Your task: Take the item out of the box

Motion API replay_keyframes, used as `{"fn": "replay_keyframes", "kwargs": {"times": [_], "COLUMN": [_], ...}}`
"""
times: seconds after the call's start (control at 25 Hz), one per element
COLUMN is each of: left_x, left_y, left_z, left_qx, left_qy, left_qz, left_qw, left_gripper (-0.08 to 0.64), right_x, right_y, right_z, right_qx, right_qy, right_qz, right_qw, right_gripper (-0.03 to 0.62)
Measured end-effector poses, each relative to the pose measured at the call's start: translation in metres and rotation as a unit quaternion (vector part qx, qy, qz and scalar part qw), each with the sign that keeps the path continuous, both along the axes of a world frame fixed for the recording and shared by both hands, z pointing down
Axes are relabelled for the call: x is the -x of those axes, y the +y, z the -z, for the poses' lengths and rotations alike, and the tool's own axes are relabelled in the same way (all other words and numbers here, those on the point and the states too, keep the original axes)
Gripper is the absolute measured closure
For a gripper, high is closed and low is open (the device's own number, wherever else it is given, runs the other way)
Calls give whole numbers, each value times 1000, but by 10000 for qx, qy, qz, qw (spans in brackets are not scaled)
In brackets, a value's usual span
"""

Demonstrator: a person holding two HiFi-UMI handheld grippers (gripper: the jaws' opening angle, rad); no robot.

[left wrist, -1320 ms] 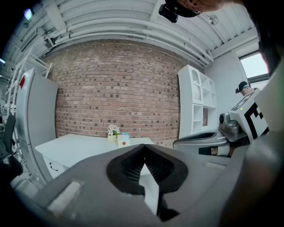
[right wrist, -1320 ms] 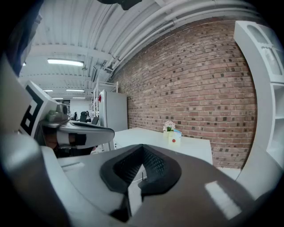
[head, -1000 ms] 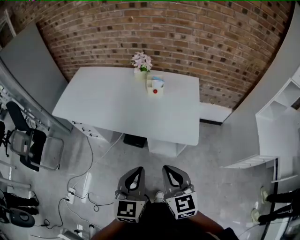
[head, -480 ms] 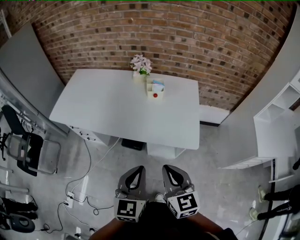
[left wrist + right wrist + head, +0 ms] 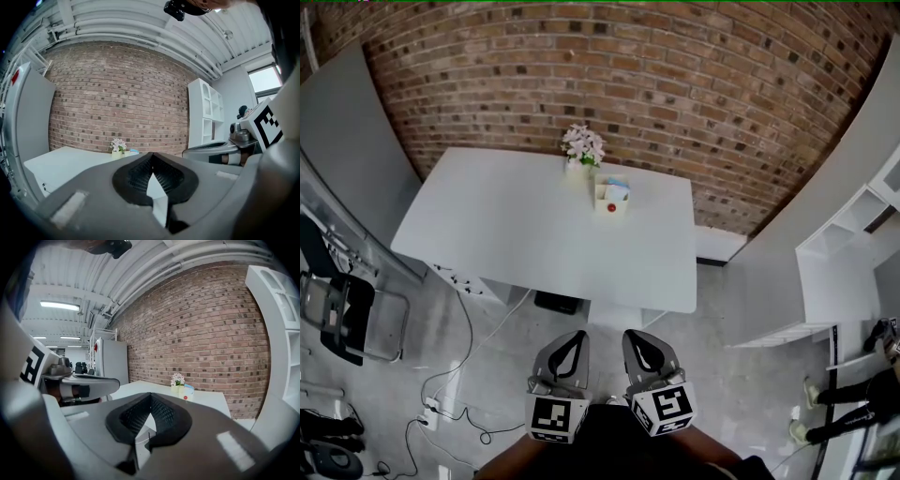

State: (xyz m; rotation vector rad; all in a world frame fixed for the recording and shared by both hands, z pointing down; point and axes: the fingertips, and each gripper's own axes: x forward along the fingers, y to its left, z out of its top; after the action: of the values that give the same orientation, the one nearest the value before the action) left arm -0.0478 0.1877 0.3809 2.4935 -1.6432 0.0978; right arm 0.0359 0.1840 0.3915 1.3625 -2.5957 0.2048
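Right gripper [image 5: 639, 336] closed, box [image 5: 611, 199] well ahead

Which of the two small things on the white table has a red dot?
The cream box, with something blue inside; the pot beside it holds pink flowers.

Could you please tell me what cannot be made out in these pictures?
- Item: all views, too small; box walls hide all but a bluish top.
- Red spot on box: head view, too small to identify.
- Under the table: head view, hidden by its top.
- Shelves: head view, cut off by the right edge.
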Motion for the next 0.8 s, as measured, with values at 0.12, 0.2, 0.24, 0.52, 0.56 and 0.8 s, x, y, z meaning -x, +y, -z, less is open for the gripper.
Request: {"fn": "replay_keyframes", "kwargs": {"times": [0.12,0.2,0.24,0.52,0.56,0.8], "left_x": [16,28,34,62,64,72], "left_y": [-1,-1,-1,-3,-5,-22], "left_z": [1,-1,-2,-6,-6,-8], "left_qx": [-10,-12,-15,1,8,36], "left_qy": [29,39,50,69,73,98], "left_qz": [-24,-10,3,176,190,285], "left_qw": [10000,10000,10000,9998,9998,9995], "left_gripper": [555,555,555,555,555,555], "right_x": [17,29,35,64,66,74], "right_y": [-3,-5,-5,-12,-14,-34], "right_z": [0,0,0,-4,-4,-12], "right_qx": [-27,-39,-38,-19,-16,69], "right_qy": [25,26,31,122,129,157], "right_qz": [-12,-21,-21,119,134,253], "right_qw": [10000,10000,10000,9999,9998,9995], "right_gripper": [591,591,591,591,591,591]}}
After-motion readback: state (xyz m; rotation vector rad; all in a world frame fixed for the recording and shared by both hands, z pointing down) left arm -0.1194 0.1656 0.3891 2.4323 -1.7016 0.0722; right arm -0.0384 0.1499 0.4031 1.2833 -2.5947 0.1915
